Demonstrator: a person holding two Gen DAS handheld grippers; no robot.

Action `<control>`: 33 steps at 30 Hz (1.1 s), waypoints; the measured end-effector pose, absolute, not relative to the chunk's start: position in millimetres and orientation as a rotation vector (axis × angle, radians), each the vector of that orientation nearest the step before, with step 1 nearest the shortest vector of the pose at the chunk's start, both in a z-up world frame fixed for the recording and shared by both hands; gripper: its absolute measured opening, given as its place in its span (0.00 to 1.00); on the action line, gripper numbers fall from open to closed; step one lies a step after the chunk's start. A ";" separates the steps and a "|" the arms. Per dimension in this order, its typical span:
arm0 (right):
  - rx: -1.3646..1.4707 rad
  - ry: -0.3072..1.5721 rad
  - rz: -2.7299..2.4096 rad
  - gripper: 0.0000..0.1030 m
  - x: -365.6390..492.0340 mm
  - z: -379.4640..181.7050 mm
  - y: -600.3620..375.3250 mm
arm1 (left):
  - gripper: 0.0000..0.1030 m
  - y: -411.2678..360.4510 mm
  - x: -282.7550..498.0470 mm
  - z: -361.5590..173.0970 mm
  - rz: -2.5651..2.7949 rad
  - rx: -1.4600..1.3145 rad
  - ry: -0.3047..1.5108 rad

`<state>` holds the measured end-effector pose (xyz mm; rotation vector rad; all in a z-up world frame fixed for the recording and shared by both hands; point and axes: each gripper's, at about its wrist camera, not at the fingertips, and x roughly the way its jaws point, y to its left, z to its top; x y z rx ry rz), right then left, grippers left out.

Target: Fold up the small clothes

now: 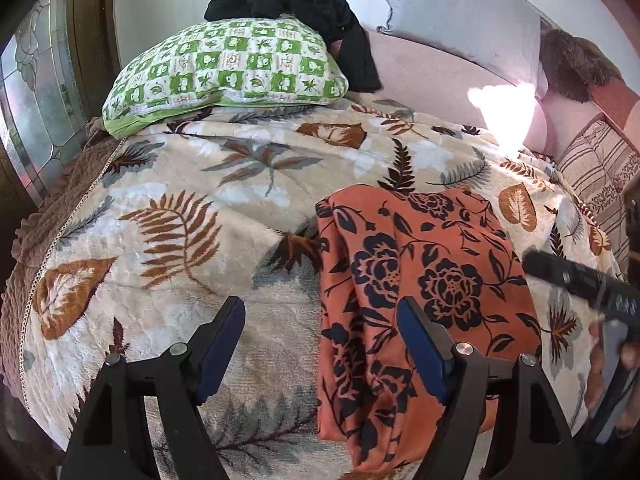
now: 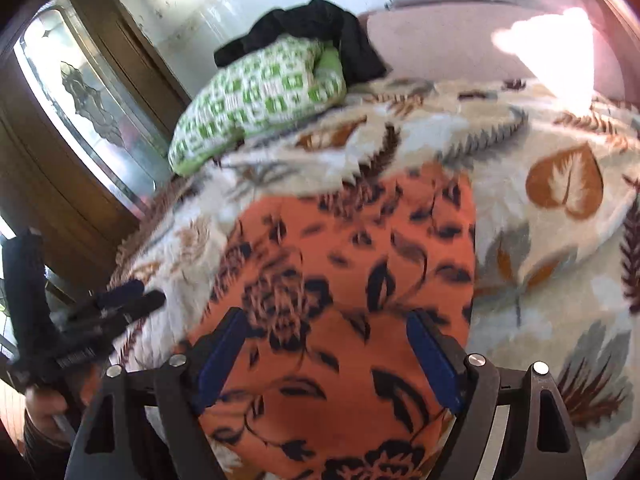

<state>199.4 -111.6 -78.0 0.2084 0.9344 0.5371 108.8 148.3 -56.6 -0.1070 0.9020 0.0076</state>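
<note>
Both the left tongs (image 1: 322,322) and the right tongs (image 2: 328,334) hang wide apart and empty over the folded orange floral garment (image 1: 424,280) lying on the leaf-patterned blanket (image 1: 168,216) of the bed, with a green checked pillow (image 1: 224,68) and black cloth (image 1: 304,4) beyond.

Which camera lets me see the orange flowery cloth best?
The left wrist view. There the orange flowery cloth is sharp and nearly all visible, lying folded on the leaf-print blanket. The right wrist view shows the same cloth closer but blurred, its near end cut off at the frame's bottom.
</note>
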 end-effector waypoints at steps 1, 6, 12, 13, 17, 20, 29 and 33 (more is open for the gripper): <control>0.232 0.949 0.539 0.82 210.9 -82.4 -112.2 | 0.76 150.5 109.6 -58.2 0.020 -0.109 0.907; 0.355 1.095 0.543 0.85 247.1 -119.8 -109.7 | 0.76 149.6 102.2 -60.0 -0.002 -0.131 0.920; 0.510 1.008 0.571 0.85 201.8 -98.4 -160.4 | 0.76 115.8 86.9 -98.3 -0.040 -0.042 1.015; 0.560 1.022 0.552 0.85 196.4 -105.4 -175.2 | 0.76 116.3 89.2 -107.4 -0.048 -0.059 1.045; 0.684 1.120 0.500 0.85 199.9 -141.6 -209.0 | 0.76 144.2 102.7 -99.2 -0.130 -0.332 1.000; 0.762 1.149 0.596 0.85 212.9 -157.0 -205.3 | 0.80 163.6 133.9 -104.3 -0.176 -0.490 0.988; 0.585 1.231 0.659 0.36 238.0 -163.4 -156.9 | 0.31 134.6 167.2 -132.9 -0.316 -0.420 1.068; 0.500 1.126 0.698 0.31 230.6 -118.9 -157.2 | 0.27 112.8 163.1 -102.7 -0.341 -0.395 0.989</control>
